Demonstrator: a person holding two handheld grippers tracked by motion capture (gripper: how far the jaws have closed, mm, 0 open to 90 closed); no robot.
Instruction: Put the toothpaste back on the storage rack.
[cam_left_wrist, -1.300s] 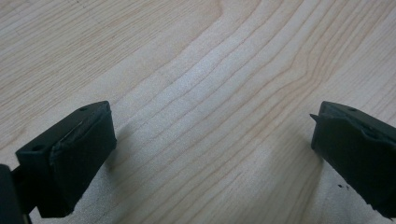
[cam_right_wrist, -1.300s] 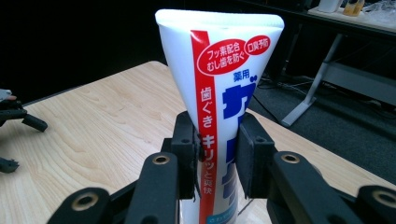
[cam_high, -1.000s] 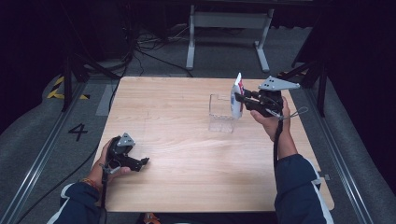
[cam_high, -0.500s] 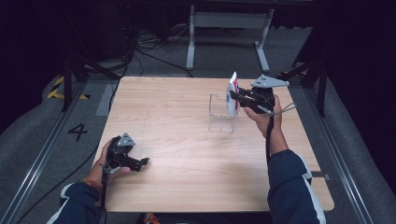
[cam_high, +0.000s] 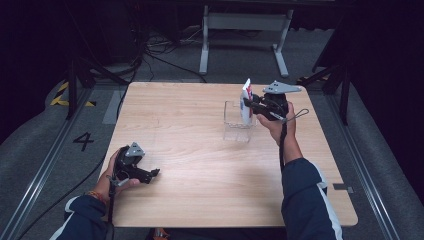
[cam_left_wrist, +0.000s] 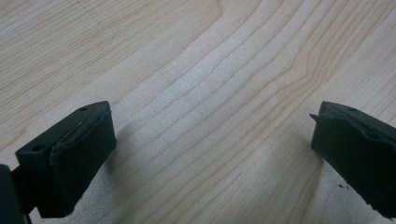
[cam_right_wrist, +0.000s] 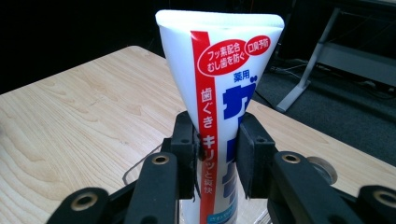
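Right gripper (cam_high: 248, 106) clamped on toothpaste tube (cam_right_wrist: 219, 79), jaws pinching mid-body; tube upright, crimped flat end up, held over clear plastic box (cam_high: 235, 121) near table's (cam_high: 200, 200) right edge, far half. Lower end hidden behind jaws; cannot tell if it touches box.

Tube likely light, soft-walled, glossy: hard squeeze dents it, may slip. Mid-body hold looks fair; stiffer shoulder near cap probably safer.

Left gripper (cam_high: 152, 173) resting near table's near-left corner, jaws spread wide, holding nothing.
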